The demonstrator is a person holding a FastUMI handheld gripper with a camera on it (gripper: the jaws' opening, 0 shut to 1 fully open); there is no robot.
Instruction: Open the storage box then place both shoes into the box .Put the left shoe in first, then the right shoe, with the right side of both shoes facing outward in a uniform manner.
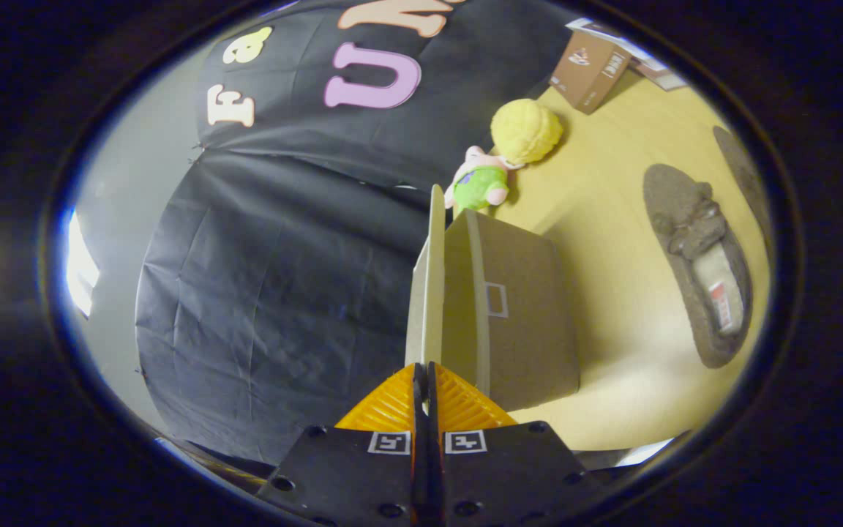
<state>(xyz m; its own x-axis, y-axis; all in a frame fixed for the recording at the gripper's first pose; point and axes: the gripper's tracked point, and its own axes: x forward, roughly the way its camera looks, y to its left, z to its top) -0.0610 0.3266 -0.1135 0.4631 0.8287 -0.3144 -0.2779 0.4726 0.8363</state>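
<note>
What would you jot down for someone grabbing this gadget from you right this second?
Gripper: fingers pinched on the edge of the lid of the storage box, which is swung up, so the box is partly open.
One shoe lies on the table beyond the box, another shoe past it, both outside.
Done: lid lifted.
Left: finish opening, let go, put the left shoe in, then the right, right sides outward.

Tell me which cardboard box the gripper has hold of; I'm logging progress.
The storage box just ahead, its lid pinched between the gripper fingers. The smaller brown box sits far off beyond the plush toy.
</note>
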